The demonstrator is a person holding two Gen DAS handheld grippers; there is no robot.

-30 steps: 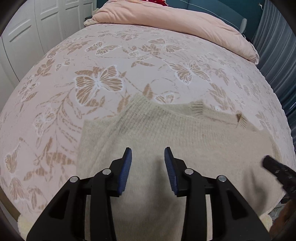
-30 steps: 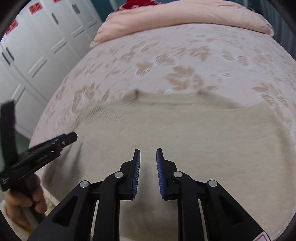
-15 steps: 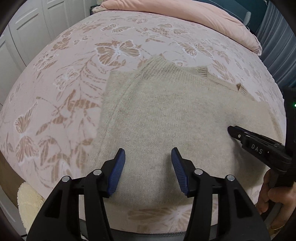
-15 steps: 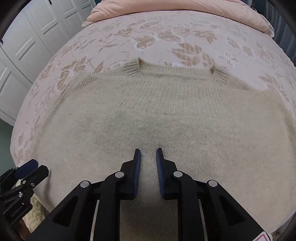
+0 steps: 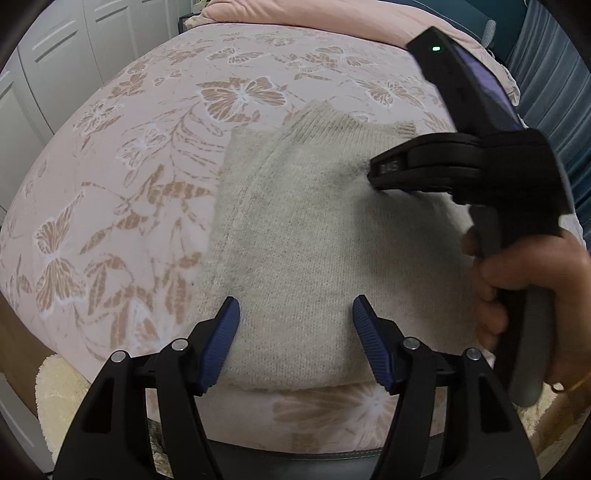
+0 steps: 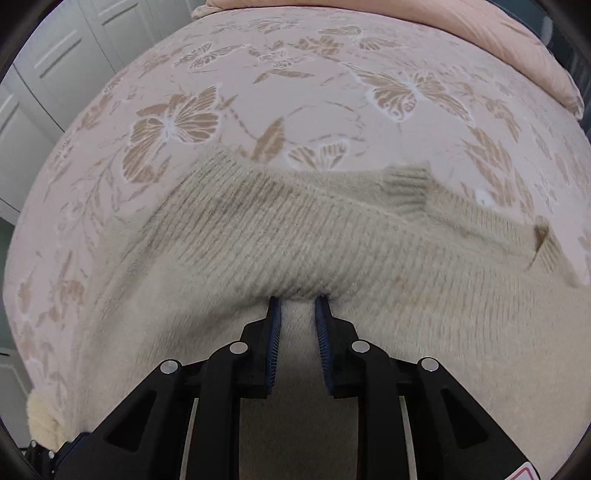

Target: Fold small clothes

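A cream knit sweater (image 5: 314, 229) lies flat on the bed, its hem near the bed's front edge and its ribbed collar (image 6: 406, 184) at the far side. My left gripper (image 5: 295, 314) is open wide and empty, hovering over the sweater's lower left part near the hem. My right gripper (image 6: 297, 301) has its jaws narrowly apart, with the tips pressed down into the sweater (image 6: 258, 236) in the middle, denting the knit. It also shows in the left wrist view (image 5: 376, 177), held by a hand, with its tip on the fabric.
The bed has a pink sheet with brown butterflies (image 5: 147, 155). A pink duvet (image 6: 498, 33) lies at the far end. White wardrobe doors (image 5: 55, 55) stand to the left. A fluffy cream rug (image 5: 59, 391) lies on the floor below the bed's edge.
My right gripper moved forward over the sweater and pressed its tips down into the middle. My left gripper drew back toward the hem and opened wider.
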